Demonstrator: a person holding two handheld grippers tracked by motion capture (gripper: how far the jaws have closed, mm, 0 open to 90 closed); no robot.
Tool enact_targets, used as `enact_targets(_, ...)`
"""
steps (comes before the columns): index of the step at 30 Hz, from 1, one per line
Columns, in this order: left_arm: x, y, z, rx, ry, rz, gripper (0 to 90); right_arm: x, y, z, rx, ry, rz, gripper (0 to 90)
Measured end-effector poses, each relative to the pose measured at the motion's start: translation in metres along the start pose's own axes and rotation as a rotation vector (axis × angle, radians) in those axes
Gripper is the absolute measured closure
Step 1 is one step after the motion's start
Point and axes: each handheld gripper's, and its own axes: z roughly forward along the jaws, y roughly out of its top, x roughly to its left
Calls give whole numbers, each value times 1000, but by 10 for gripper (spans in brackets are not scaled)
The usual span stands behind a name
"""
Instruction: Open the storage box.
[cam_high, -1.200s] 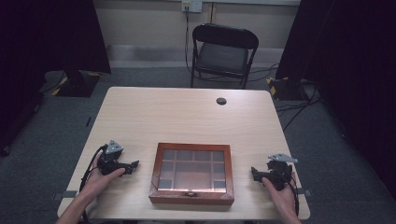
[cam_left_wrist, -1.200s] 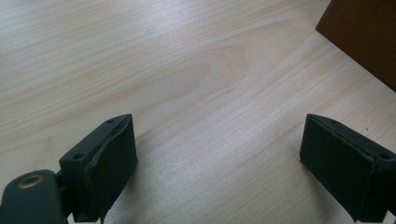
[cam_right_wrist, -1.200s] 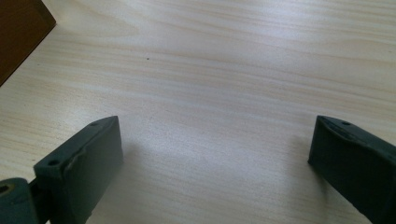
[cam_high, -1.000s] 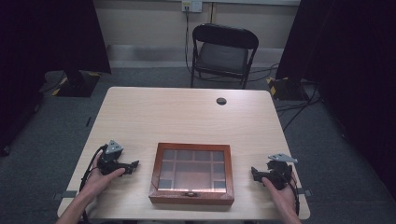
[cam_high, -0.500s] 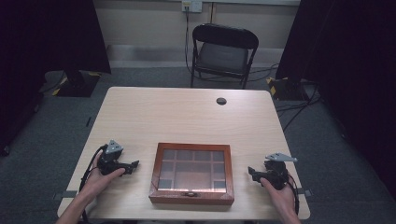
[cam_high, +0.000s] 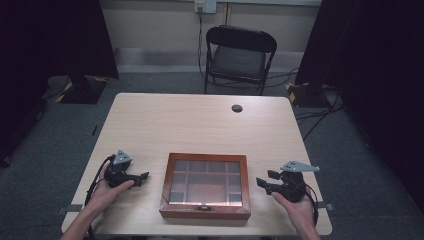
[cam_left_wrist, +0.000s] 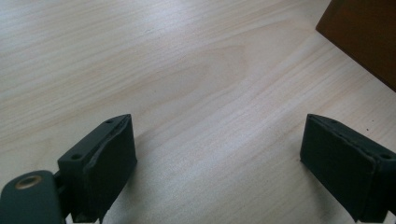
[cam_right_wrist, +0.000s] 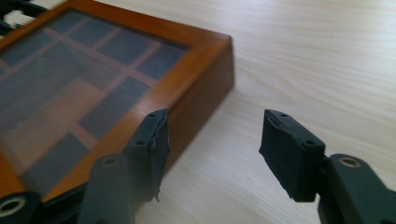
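The table (cam_high: 200, 120) carries a flat wooden box (cam_high: 206, 185) with a glass lid, set near the person's edge, midway between the hands so either can reach it. Beyond the table stands a folding chair (cam_high: 239, 57), well clear; a small dark disc (cam_high: 237, 108), perhaps a cable port, lies at the far side. Nothing blocks the box. The left gripper (cam_high: 142, 177) rests beside it, jaws spread wide over bare wood. The right gripper (cam_high: 264, 181) points at the box's side, its jaws having just been closing, half spread with nothing between them.
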Motion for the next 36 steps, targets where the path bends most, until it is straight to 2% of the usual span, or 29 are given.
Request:
enact_targets(1,0,0,0,0,0,0,97,6,4,1,-1,48,-19,476)
enact_targets(3,0,0,0,0,0,0,97,12,9,1,-14,96,-22,489)
enact_targets(5,-1,0,0,-1,0,-5,98,18,15,2,-9,137,-40,516)
enact_targets(6,-1,0,0,-1,0,-5,98,18,15,2,-9,137,-40,516)
enact_targets(7,-1,0,0,-2,0,-6,98,26,21,3,-11,168,-60,534)
enact_targets(10,-1,0,0,-1,0,-6,98,33,29,4,-8,187,-79,545)
enact_targets(13,-1,0,0,-1,0,-6,98,48,43,11,-3,212,-125,532)
enact_targets(15,-1,0,0,-1,0,-6,98,51,46,13,-1,219,-133,529)
enact_targets(18,0,0,0,-1,-1,-6,98,65,52,21,25,247,-168,529)
enact_targets(22,0,0,0,-1,-1,-6,98,75,55,30,26,291,-169,510)
enact_targets(27,0,0,0,-1,-1,-6,98,86,51,39,59,348,-175,512)
enact_targets(28,0,0,0,-1,-1,-6,98,86,51,39,59,348,-175,512)
enact_targets(31,0,0,0,-2,-3,-5,97,93,46,44,80,397,-184,540)
enact_targets(35,0,0,0,-2,-4,-5,97,98,42,49,103,421,-196,577)
enact_targets(36,0,0,0,-2,-4,-3,97,102,41,52,111,439,-215,621)
